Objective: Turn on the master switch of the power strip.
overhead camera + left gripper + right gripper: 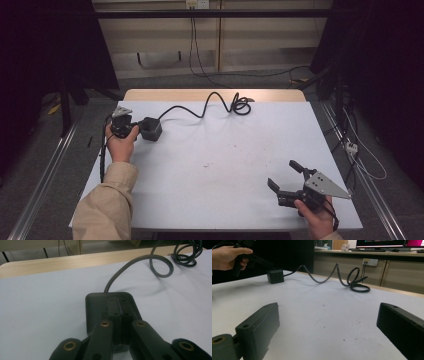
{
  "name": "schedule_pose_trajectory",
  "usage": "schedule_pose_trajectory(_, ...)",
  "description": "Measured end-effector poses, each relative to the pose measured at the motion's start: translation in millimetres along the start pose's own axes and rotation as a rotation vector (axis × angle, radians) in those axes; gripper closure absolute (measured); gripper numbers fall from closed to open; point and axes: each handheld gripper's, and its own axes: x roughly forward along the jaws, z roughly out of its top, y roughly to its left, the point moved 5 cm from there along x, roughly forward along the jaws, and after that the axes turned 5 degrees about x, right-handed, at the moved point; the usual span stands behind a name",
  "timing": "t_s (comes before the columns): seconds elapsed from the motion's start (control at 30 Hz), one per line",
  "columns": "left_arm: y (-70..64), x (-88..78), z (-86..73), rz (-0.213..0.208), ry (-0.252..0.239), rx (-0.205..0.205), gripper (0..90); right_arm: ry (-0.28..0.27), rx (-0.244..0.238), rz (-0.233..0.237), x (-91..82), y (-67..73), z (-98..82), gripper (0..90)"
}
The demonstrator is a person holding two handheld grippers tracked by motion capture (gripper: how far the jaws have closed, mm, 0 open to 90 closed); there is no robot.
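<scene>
Jaws of my left gripper (134, 128) are closed together over the top of the black power cube (151, 128), pressing on it near the table's (210, 150) far left corner. In the left gripper view they meet along the cube's top seam, so I judge this a pinning hold, not a lift. Cube sits flat on the white surface. Its black cable (197, 110) runs from the cube's far face toward the far edge, arcs once, then ends in a loose coil (241, 106) near the middle of that edge. My right gripper (287, 179) waits by the near right corner, jaws wide apart, nothing between them, aimed across the table toward the cube, probably ready to take the cable.
</scene>
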Motion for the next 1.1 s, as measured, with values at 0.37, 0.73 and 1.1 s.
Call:
schedule_pose_trajectory(0.37,-1.4,0.2,-0.3,0.008,0.005,0.008,90.0,0.001,0.001,0.003,-0.2,0.5,0.0,4.0)
schedule_pose_trajectory(0.73,-2.6,0.4,-0.7,0.023,0.003,0.02,90.0,0.001,-0.002,0.004,-0.3,0.7,0.1,4.0)
schedule_pose_trajectory(1.1,-3.0,0.3,-1.0,0.027,0.005,0.017,90.0,-0.001,-0.003,0.007,-0.5,0.9,0.3,4.1)
